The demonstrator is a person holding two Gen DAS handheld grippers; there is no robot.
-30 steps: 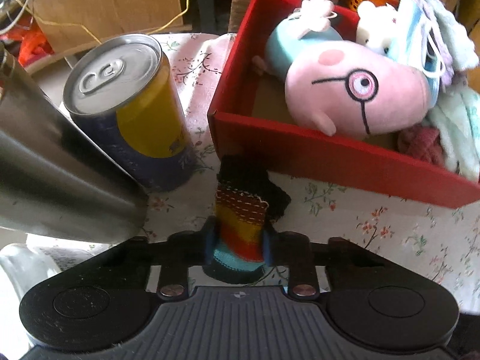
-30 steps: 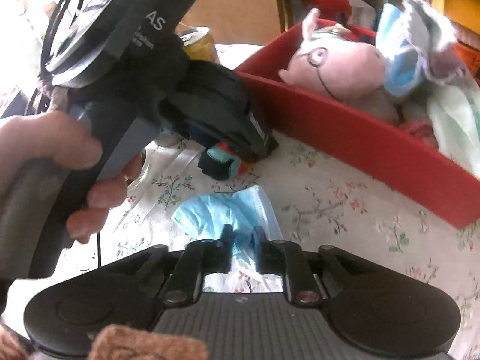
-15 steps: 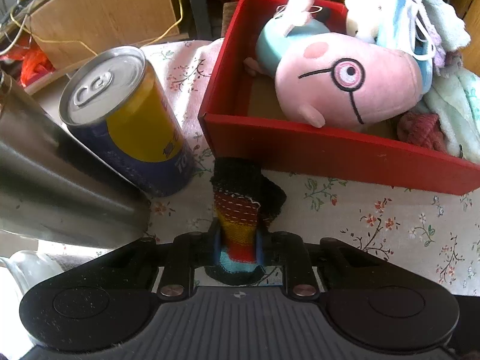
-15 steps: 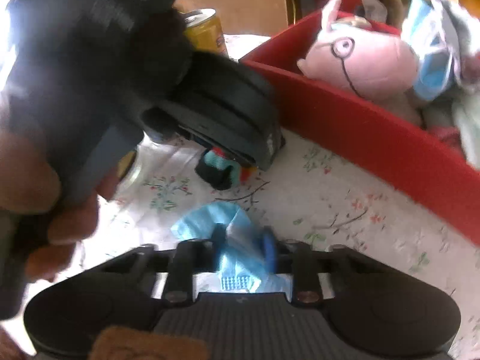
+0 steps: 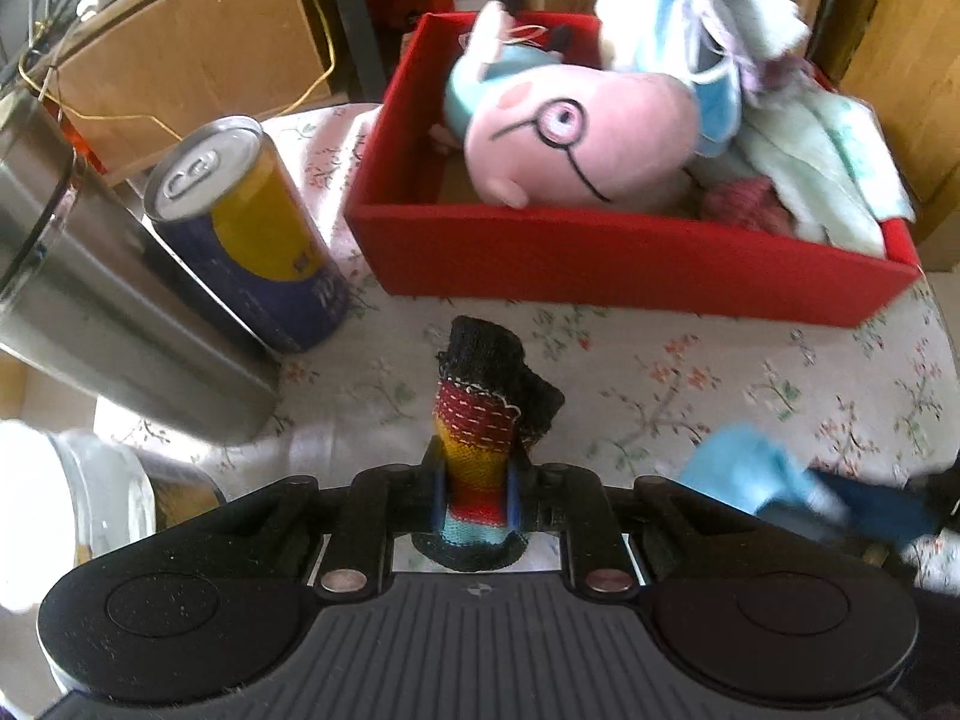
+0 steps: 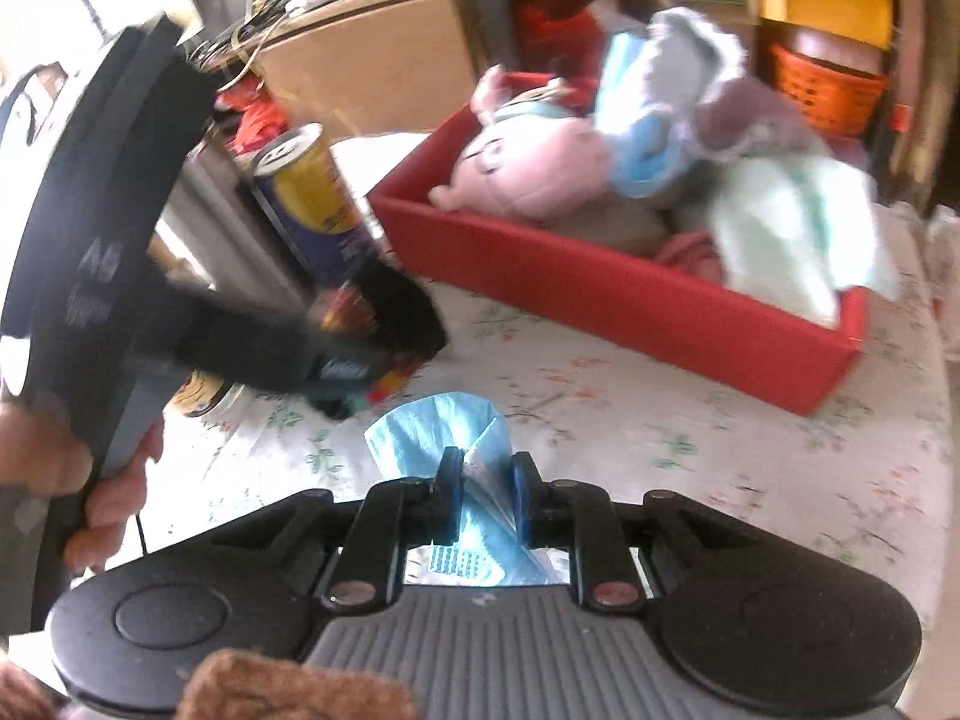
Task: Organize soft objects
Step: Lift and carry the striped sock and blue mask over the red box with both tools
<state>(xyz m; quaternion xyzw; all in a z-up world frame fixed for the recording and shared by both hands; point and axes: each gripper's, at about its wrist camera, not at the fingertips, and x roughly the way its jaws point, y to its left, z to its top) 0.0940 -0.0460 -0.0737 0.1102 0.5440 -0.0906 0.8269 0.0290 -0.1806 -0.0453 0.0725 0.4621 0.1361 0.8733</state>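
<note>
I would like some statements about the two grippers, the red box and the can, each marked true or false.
1. The left gripper is shut on a striped knitted sock. True.
2. The right gripper is open and holds nothing. False: its fingers pinch a light blue face mask.
3. The pink plush pig lies inside the red cardboard box. True.
4. The yellow and blue drink can lies on its side. False: it stands upright on the floral tablecloth.
</note>
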